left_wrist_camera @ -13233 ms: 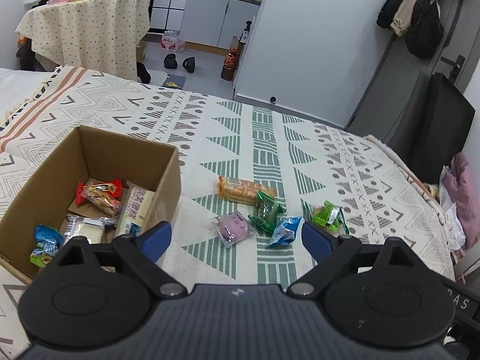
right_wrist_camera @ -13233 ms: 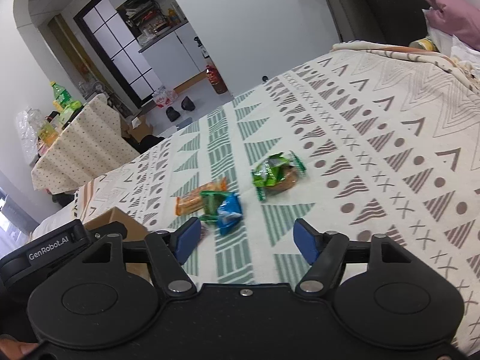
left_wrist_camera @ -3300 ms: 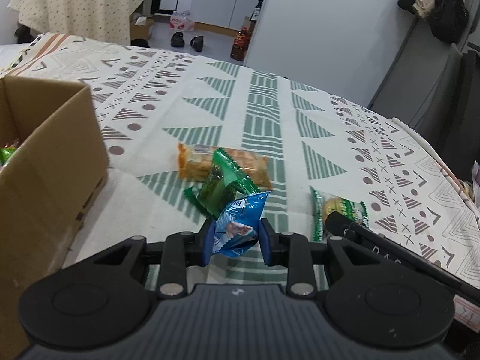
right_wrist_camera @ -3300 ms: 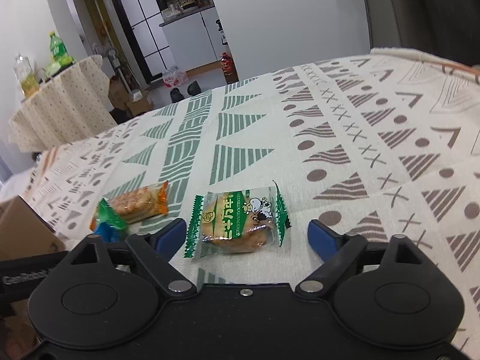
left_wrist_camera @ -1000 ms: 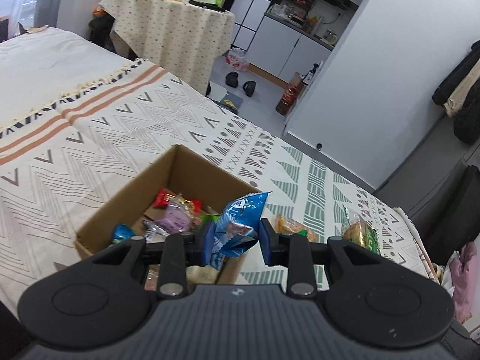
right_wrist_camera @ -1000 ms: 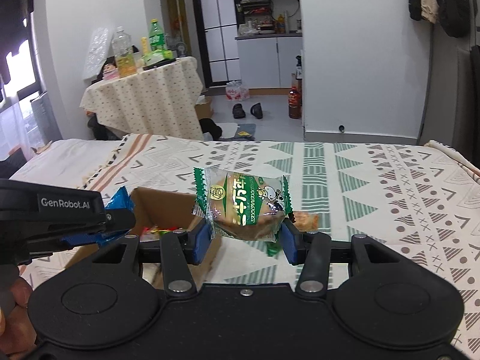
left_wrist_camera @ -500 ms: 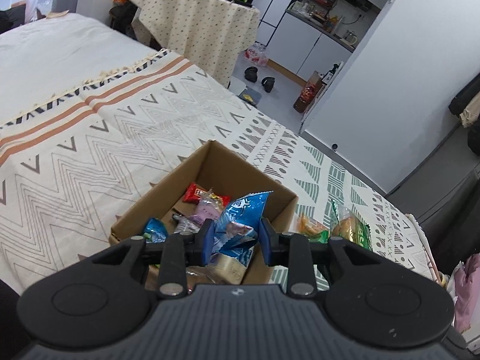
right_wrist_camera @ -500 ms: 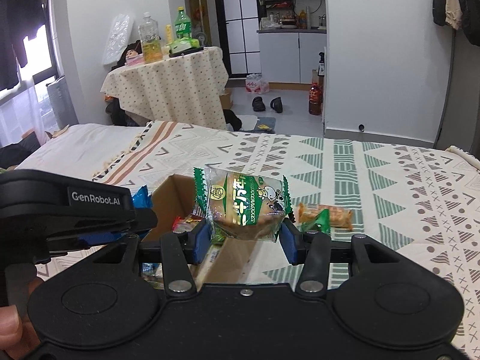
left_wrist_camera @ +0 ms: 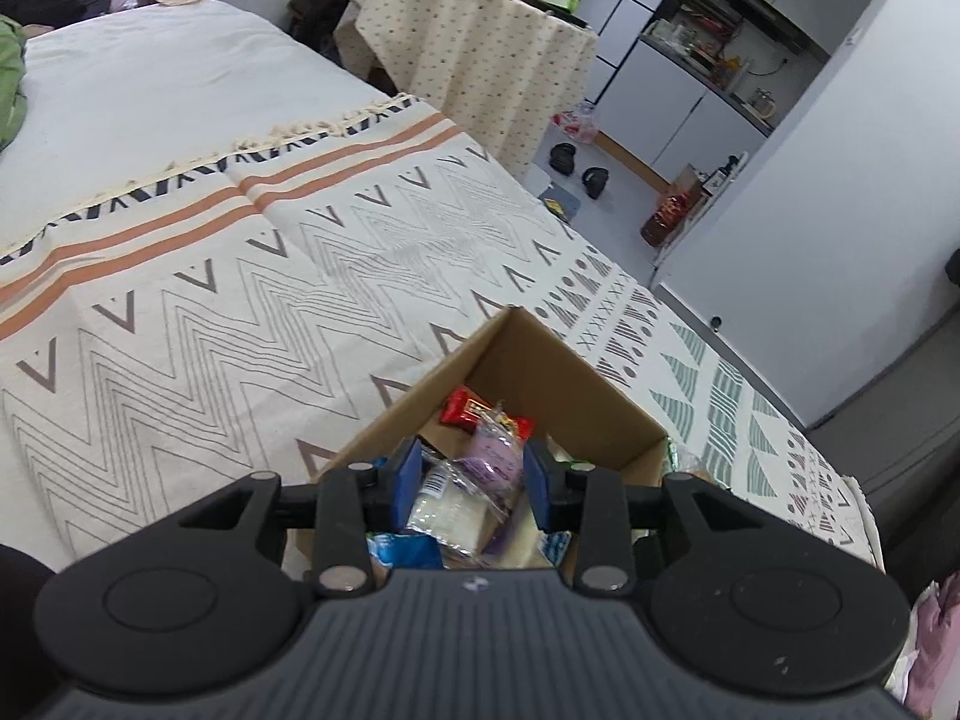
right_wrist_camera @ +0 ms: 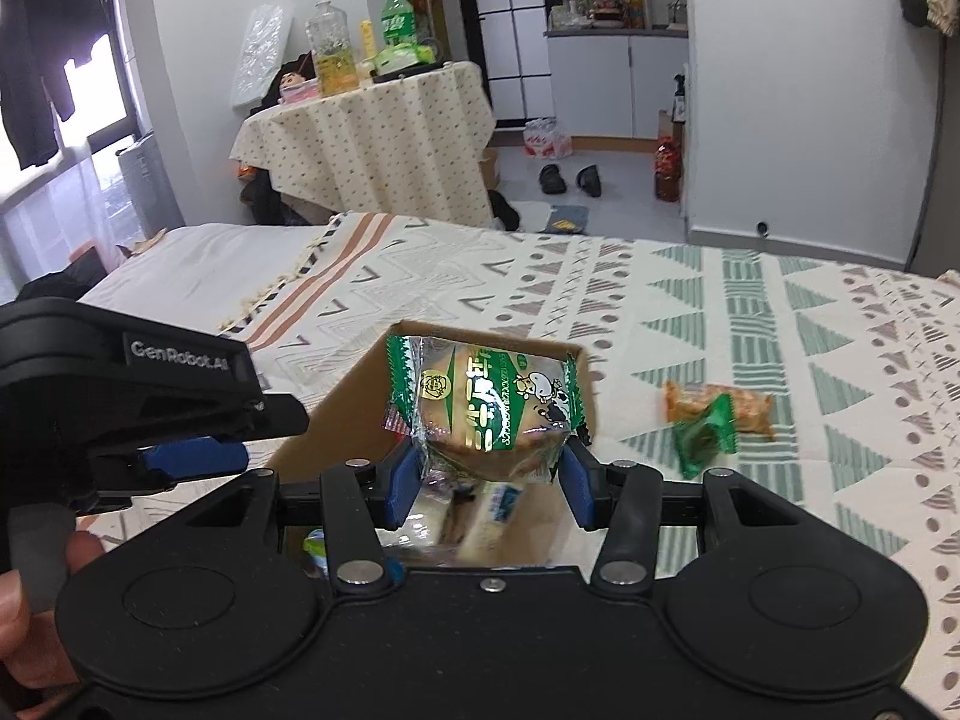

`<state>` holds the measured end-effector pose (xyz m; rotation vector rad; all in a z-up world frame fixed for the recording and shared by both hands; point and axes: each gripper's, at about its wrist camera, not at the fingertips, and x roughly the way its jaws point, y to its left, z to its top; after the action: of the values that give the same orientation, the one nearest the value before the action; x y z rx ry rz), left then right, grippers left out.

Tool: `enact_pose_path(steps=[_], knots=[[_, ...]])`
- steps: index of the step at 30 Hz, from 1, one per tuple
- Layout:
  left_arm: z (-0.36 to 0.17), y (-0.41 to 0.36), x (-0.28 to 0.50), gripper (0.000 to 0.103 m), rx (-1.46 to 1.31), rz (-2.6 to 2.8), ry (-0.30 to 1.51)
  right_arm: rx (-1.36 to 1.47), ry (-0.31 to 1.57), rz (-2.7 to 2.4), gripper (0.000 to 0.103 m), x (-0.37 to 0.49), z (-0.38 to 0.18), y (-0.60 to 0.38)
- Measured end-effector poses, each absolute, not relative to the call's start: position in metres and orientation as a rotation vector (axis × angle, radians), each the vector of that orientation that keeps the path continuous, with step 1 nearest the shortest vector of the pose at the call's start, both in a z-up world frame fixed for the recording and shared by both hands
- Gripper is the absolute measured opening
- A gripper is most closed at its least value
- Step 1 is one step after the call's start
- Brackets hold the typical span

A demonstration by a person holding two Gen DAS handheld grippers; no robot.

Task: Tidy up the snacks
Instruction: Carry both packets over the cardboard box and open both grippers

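Note:
The open cardboard box (left_wrist_camera: 558,378) sits on the patterned bed cover and holds several snack packets, among them a red one (left_wrist_camera: 465,411) and a purple one (left_wrist_camera: 498,459). My left gripper (left_wrist_camera: 473,477) hovers over it, open, with nothing between its pads. A blue packet (left_wrist_camera: 401,546) lies in the box just below them. In the right wrist view my right gripper (right_wrist_camera: 486,474) is shut on a green bun packet (right_wrist_camera: 480,402), held above the box (right_wrist_camera: 336,414). An orange cracker packet (right_wrist_camera: 747,405) and a small green packet (right_wrist_camera: 705,435) lie on the cover to the right.
The left gripper's black housing (right_wrist_camera: 120,372) and a hand (right_wrist_camera: 36,594) fill the left of the right wrist view. A cloth-covered table (right_wrist_camera: 372,132) with bottles stands beyond the bed. Slippers (right_wrist_camera: 567,180) lie on the floor.
The left gripper has opened slightly and the blue packet has left its pads and gone into the box. Both grippers have moved closer over the box; the right still holds the bun packet.

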<state>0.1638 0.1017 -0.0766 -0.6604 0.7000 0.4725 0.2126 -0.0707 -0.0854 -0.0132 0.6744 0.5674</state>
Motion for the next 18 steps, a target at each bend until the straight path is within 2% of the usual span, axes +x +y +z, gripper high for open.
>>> enact_pose_path(steps=[2, 4, 5, 18], knots=[[-0.078, 0.103, 0.164, 0.039, -0.659, 0.478, 0.706, -0.007, 0.691, 0.601, 0.052, 0.211, -0.086, -0.068], [-0.079, 0.103, 0.165, 0.045, -0.656, 0.482, 0.715, -0.007, 0.697, 0.613, 0.067, 0.21, -0.086, -0.066], [-0.08, 0.103, 0.166, 0.047, -0.654, 0.486, 0.72, -0.008, 0.692, 0.61, 0.069, 0.209, -0.085, -0.066], [-0.084, 0.085, 0.172, 0.078, -0.588, 0.477, 0.752, 0.053, 0.721, 0.494, 0.07, 0.221, -0.094, -0.114]])
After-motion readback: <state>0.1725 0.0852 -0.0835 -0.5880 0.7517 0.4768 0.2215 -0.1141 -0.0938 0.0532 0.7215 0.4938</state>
